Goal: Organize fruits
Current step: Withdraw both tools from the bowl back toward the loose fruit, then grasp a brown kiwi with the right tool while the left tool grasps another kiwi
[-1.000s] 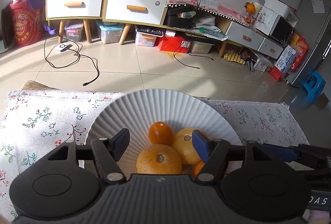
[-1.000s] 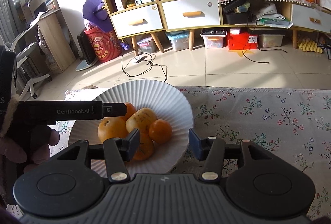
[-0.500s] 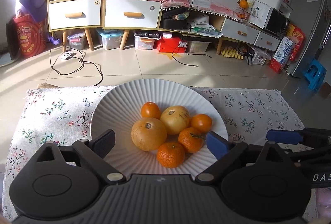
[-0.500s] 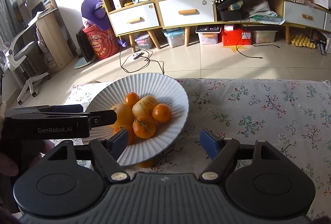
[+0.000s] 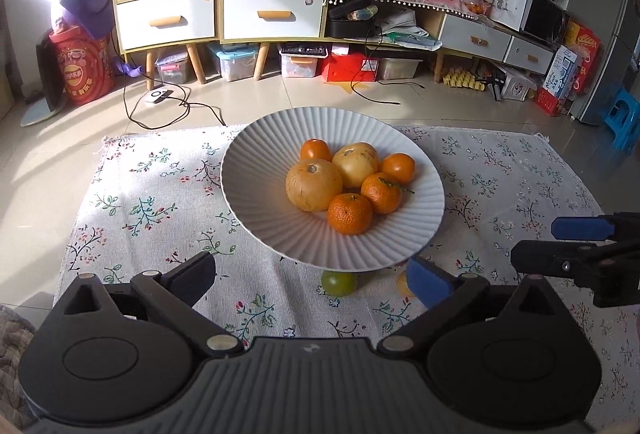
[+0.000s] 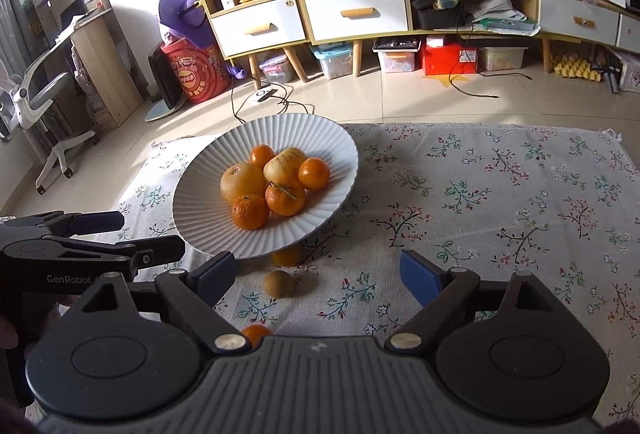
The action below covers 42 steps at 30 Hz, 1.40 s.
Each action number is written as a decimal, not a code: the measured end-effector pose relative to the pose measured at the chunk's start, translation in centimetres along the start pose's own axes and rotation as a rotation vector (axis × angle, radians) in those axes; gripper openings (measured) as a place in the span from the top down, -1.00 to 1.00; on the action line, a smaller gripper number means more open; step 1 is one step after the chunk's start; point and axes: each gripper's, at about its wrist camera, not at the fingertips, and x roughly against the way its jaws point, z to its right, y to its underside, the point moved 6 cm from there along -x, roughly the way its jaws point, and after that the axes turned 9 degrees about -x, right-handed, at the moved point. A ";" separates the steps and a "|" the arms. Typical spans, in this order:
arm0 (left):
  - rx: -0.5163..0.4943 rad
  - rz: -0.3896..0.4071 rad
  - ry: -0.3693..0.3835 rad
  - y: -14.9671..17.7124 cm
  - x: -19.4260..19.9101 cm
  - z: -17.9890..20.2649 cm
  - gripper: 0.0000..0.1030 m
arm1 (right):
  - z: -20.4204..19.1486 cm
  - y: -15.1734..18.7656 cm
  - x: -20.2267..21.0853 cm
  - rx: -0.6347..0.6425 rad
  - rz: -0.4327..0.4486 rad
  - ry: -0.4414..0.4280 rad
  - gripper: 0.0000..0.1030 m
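Note:
A white ribbed bowl stands on the floral cloth, holding several oranges and two pale yellow fruits. Loose fruit lies on the cloth in front of it: a greenish one, a brownish one, an orange one half under the rim and another by my housing. My left gripper and right gripper hang short of the bowl. Both sets of jaws are opening wide, with nothing gripped between them.
The floral cloth covers the low table, whose far edge drops to a tiled floor. Cables, storage boxes and a shelf unit stand beyond. An office chair sits far left.
Both grippers have pulled back from the bowl and opened. The whole bowl and loose fruit on the cloth have come into view.

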 end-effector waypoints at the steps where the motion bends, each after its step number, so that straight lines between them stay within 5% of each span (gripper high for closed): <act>1: 0.003 -0.009 -0.005 0.5 0.2 -0.1 -0.82 | 0.0 0.4 0.2 0.001 -0.003 -0.001 -0.72; 10: 0.063 -0.027 -0.018 4.5 1.6 -0.6 -0.82 | -0.8 4.0 -0.7 0.071 -0.045 -0.001 -0.75; 24: -0.113 -0.048 0.031 7.4 1.7 2.3 -0.81 | -1.5 6.5 -0.5 0.156 -0.061 0.000 -0.69; 33: -0.208 -0.031 0.095 8.1 1.5 4.5 -0.73 | -1.6 7.6 -1.3 0.186 -0.116 -0.004 -0.31; 42: -0.234 0.000 0.150 7.2 1.0 5.8 -0.36 | -1.8 7.5 -1.8 0.164 -0.149 -0.043 0.09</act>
